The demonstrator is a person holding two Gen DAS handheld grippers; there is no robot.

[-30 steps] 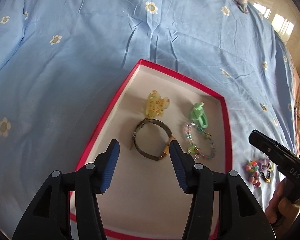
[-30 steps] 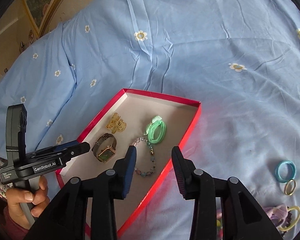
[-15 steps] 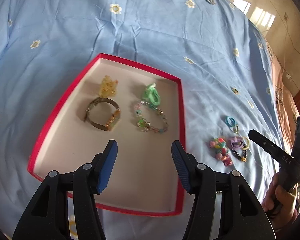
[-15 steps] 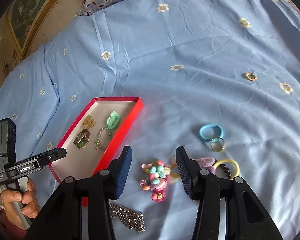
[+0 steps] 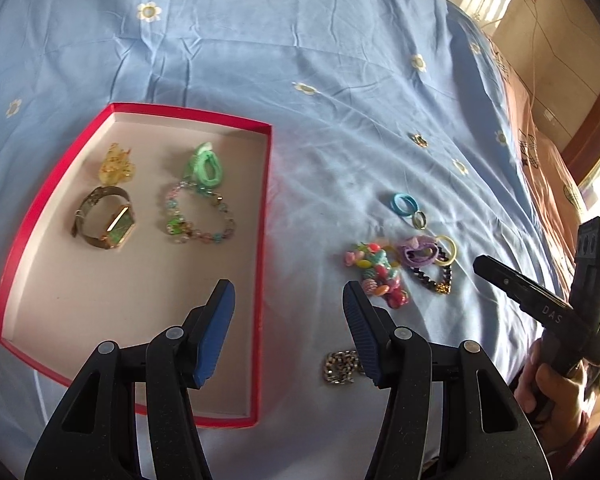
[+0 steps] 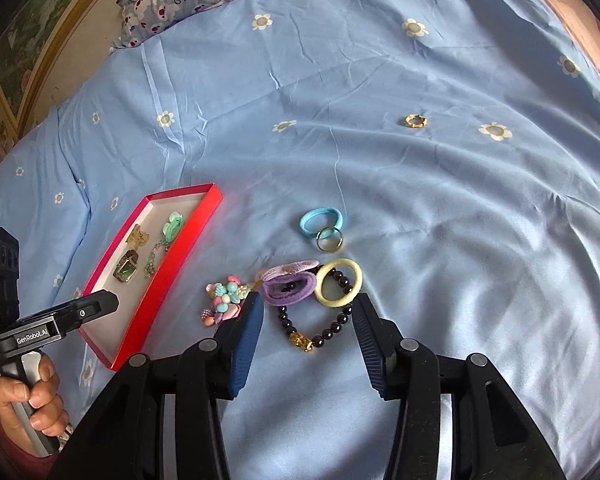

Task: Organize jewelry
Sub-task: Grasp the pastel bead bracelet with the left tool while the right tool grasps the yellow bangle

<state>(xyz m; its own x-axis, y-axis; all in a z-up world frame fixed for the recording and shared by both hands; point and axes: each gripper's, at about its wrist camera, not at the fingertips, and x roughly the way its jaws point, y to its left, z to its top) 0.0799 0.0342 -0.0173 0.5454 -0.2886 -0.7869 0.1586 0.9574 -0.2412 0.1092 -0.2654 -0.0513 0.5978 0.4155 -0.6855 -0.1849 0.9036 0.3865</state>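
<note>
Black bead bracelet between spread right tool, purple scrunchie overlapping, left tool spread

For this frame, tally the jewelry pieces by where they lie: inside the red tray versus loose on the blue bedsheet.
Inside the red tray: 4 (yellow claw clip, green hair tie, gold watch, pastel bead bracelet).
Loose on the blue bedsheet: 8 (blue tie, metal ring, purple scrunchie, yellow ring, black bead bracelet, colourful charm cluster, small gold ring, silver chain).
Total: 12.
</note>
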